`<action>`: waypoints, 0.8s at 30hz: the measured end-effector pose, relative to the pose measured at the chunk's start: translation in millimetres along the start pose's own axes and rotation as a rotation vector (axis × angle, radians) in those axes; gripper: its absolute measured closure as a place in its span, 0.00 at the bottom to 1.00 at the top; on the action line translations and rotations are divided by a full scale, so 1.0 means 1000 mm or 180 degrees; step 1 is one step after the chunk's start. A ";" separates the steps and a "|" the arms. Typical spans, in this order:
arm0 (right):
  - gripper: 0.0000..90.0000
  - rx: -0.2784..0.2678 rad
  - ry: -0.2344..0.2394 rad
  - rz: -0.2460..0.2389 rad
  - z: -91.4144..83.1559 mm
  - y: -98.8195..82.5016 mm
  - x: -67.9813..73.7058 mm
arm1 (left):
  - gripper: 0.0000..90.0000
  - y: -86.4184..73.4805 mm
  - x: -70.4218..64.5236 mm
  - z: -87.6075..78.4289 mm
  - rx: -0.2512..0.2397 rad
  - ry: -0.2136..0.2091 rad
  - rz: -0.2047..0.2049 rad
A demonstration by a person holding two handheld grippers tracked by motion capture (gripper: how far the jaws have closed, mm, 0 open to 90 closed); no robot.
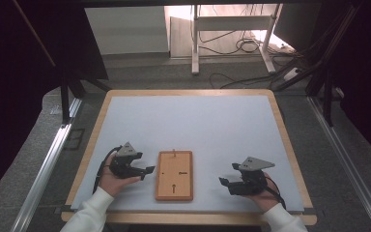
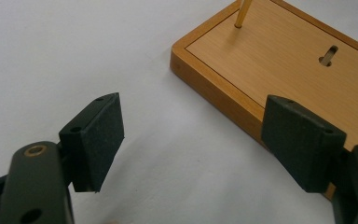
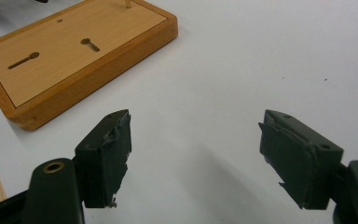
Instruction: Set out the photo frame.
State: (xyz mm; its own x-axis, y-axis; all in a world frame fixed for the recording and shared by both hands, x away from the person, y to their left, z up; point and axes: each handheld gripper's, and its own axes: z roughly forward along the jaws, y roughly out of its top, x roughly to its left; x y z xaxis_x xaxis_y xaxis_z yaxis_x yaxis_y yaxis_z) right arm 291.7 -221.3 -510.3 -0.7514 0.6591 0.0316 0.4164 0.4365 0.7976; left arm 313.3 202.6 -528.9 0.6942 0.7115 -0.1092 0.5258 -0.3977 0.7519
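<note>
1. The wooden board (image 1: 174, 175) lies flat on the counter (image 1: 188, 121), near its front edge and a little left of the middle. From above, it sits between my two claws.
2. It is a rectangular slab of honey-coloured wood, long side running away from me. A darker raised border frames a paler inset panel, and the corners are rounded.
3. The panel has two keyhole-shaped slots (image 3: 89, 44), dark against the grain. One points along the board, the other across it, and there is a tiny hole near them.
4. A thin brass-coloured peg (image 2: 242, 13) stands upright at the far short edge, at 12 o'clock on the board.
5. My left claw (image 1: 147, 172) rests at 9 o'clock of the board, just beside its long edge. Its jaws are spread wide with nothing between them. In the left gripper view one pad (image 2: 303, 140) overlaps the board's near rim; I cannot tell whether it touches.
6. My right claw (image 1: 224, 183) sits at 3 o'clock, well apart from the board. Its jaws gape wide over bare counter and hold nothing.
7. The right pads (image 3: 109, 156) look chipped and ragged at their edges.
</note>
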 end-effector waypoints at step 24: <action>0.26 0.0036 -0.0024 -0.0013 0.002 0.001 0.003 | 0.27 0.041 -0.019 0.023 -0.0045 -0.0194 0.0282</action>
State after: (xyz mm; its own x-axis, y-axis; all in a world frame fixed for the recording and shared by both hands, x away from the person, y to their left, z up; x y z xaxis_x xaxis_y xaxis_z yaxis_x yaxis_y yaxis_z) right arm 291.0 -216.9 -510.6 -0.7493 0.6618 0.0240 0.4193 0.4460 0.7907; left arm 332.9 160.0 -511.2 0.7665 0.6371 -0.0809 0.4544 -0.4490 0.7694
